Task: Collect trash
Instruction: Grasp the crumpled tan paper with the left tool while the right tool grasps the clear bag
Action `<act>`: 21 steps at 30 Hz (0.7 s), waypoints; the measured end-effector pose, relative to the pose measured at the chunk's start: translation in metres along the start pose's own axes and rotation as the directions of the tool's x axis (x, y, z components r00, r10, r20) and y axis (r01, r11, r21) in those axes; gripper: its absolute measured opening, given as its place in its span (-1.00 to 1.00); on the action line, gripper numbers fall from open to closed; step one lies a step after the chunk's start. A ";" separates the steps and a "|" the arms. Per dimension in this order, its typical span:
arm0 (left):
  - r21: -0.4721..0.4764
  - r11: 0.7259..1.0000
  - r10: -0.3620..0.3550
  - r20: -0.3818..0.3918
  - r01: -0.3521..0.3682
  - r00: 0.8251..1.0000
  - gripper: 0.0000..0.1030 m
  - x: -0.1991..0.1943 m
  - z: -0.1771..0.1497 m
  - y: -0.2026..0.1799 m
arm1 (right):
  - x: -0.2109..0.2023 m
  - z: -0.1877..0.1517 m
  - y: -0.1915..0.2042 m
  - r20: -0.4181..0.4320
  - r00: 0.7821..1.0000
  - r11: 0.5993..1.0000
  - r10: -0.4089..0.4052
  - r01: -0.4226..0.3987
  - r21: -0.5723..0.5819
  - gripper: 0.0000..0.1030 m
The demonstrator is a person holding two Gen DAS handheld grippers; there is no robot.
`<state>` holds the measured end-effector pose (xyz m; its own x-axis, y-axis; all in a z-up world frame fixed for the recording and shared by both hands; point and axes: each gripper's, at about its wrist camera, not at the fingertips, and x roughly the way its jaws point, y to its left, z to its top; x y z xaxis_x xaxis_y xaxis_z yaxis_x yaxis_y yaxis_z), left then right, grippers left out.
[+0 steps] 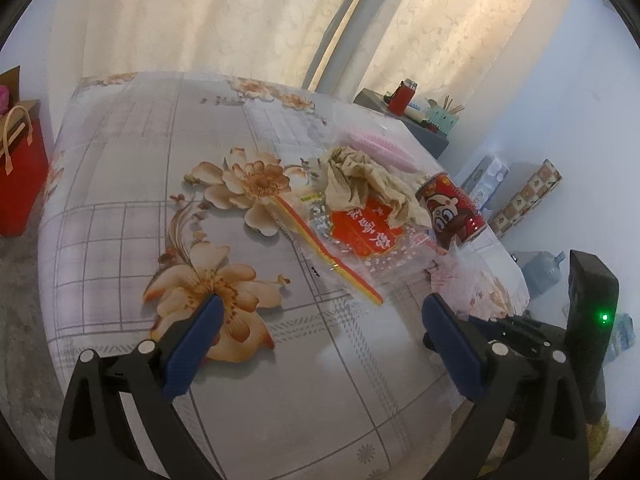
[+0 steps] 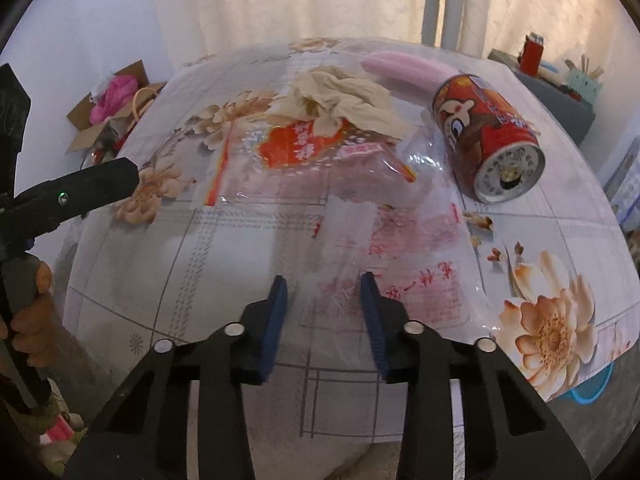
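surface: table [image 2: 240,240] under a floral cloth, trash bunched on it; landmark = red can
red can [image 2: 490,136]: lies on its side, open end toward the right wrist camera; also seen in the left wrist view [image 1: 452,212]
crumpled tissue [image 2: 340,100]: beige wad, left of the can, resting on the top edge of the big wrapper
big wrapper [image 2: 296,148]: clear plastic with red print, left of the can and in front of the tissue, flat on the cloth
thin clear wrapper [image 2: 384,256]: faint red print, in front of the can on the near side, flat; edges hard to trace
pink object [image 2: 404,68]: just behind the can; can't tell what it is
small scraps [image 2: 480,222]: brown bits, just in front of the can
right gripper [image 2: 323,292]: fingers narrowly apart, holding nothing, tips on either side of the near edge of the thin clear wrapper; contact with the film can't be told
left gripper [image 1: 320,312]: fingers wide, empty, above bare cloth, well to the left of the can, aimed toward the pile
step (judged): start of first pick, right side going for the thin clear wrapper; nothing collected yet
next move (judged): lower tips onto the film, pinch an edge, lift; flat plastic will likely slip or cling to the cloth, so catch a fold, not the flat face
bin: none visible
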<state>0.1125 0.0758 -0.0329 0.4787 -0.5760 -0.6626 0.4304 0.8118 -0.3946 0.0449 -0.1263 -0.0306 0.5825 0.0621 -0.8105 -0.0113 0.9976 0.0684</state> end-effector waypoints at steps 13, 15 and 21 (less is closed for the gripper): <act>0.049 0.999 -0.023 0.018 0.022 1.000 0.89 0.001 0.011 -0.027 | -0.027 -0.028 -0.047 0.019 1.000 0.988 0.021 -0.024 0.155 -0.84; 0.058 0.998 -0.027 0.024 0.026 0.999 0.89 0.001 0.016 -0.031 | -0.034 -0.033 -0.056 0.028 0.999 0.985 0.017 -0.021 0.172 -0.85; 0.091 0.995 -0.043 0.016 0.042 0.999 0.87 0.013 0.035 -0.049 | -0.055 -0.044 -0.081 0.076 0.996 0.972 0.041 -0.058 0.227 -0.86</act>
<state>0.1244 0.0253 0.0007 0.4720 -0.6119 -0.6346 0.5174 0.7751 -0.3626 -0.0225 -0.2093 -0.0171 0.6413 0.1008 -0.7607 0.1400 0.9593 0.2451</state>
